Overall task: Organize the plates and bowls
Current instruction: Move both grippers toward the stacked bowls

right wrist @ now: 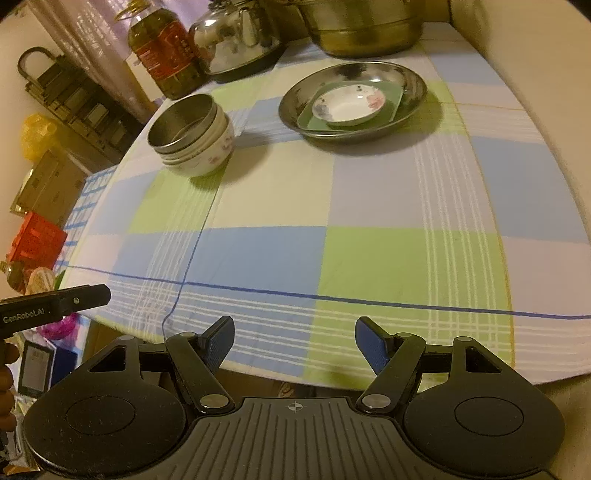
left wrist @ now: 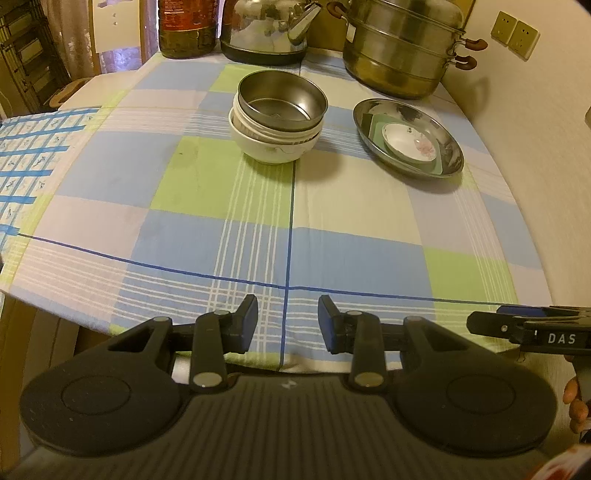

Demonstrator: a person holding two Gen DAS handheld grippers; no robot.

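Checked cloth (left wrist: 229,206) in blue, green and pale squares is spread over the table, with a cream wall seen at the right and dark shelving at the far left.

At the back left of the table a bottle of oil (left wrist: 186,27) with a red label is stood, and just beside it a shiny kettle (left wrist: 269,29) on a dark base. Nearer the middle, a stack of bowls (left wrist: 277,122) is set on the cloth: white ceramic bowls are nested, and a steel bowl (left wrist: 282,98) is seated in the top one. To the right of the stack, and apart from it, a wide steel plate (left wrist: 408,138) is placed; a green square dish (right wrist: 351,107) is laid inside it, and a small white saucer (right wrist: 349,103) with a floral print is rested on that dish. Behind the plate a tiered steel steamer pot (left wrist: 402,48) is stood against the wall.

Along the near edge of the table, well short of the dishes, both tools are held. The left gripper (left wrist: 287,323) is seen with its blue pads parted by a moderate gap and nothing between them. The right gripper (right wrist: 294,339) is held with its pads spread wider, likewise around nothing.
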